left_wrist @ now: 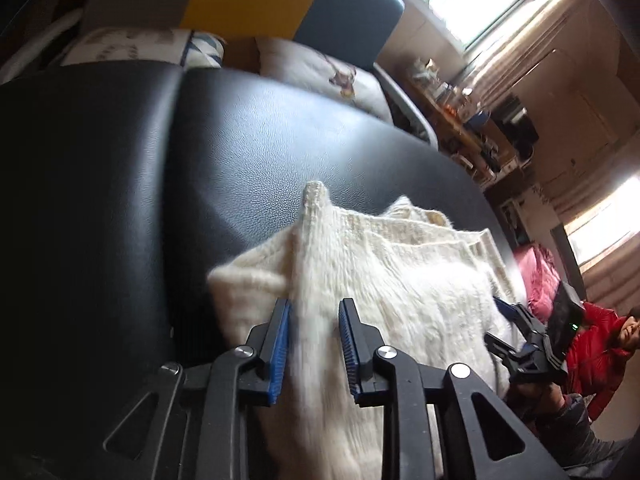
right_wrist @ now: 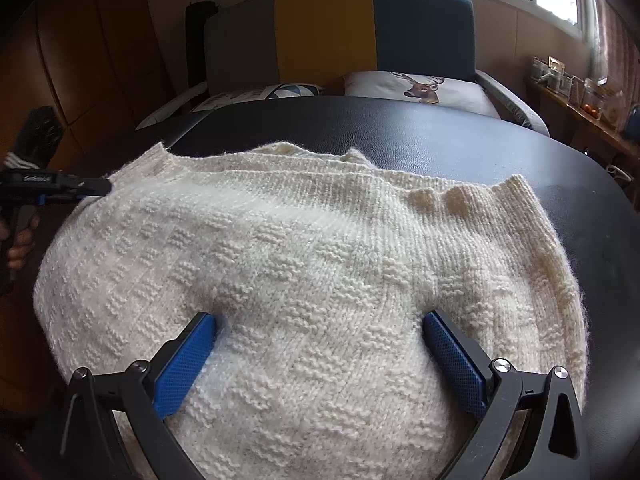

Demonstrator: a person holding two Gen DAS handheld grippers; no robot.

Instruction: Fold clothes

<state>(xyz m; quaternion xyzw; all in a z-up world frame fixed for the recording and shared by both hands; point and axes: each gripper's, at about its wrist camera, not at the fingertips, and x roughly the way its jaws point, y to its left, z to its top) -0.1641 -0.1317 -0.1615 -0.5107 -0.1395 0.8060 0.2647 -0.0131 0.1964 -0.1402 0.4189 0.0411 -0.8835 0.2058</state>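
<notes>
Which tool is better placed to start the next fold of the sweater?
Probably left. The left tool already straddles a raised ridge at the sweater's edge. The right tool is wide open over flat knit.

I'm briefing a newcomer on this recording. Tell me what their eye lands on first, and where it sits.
The cream knitted sweater dominates, spread on the black leather surface. The right gripper stands wide open over the knit, and the left gripper straddles a raised fold at the sweater's edge. Behind, a yellow-and-teal chair back stands above a deer-print cushion.
</notes>
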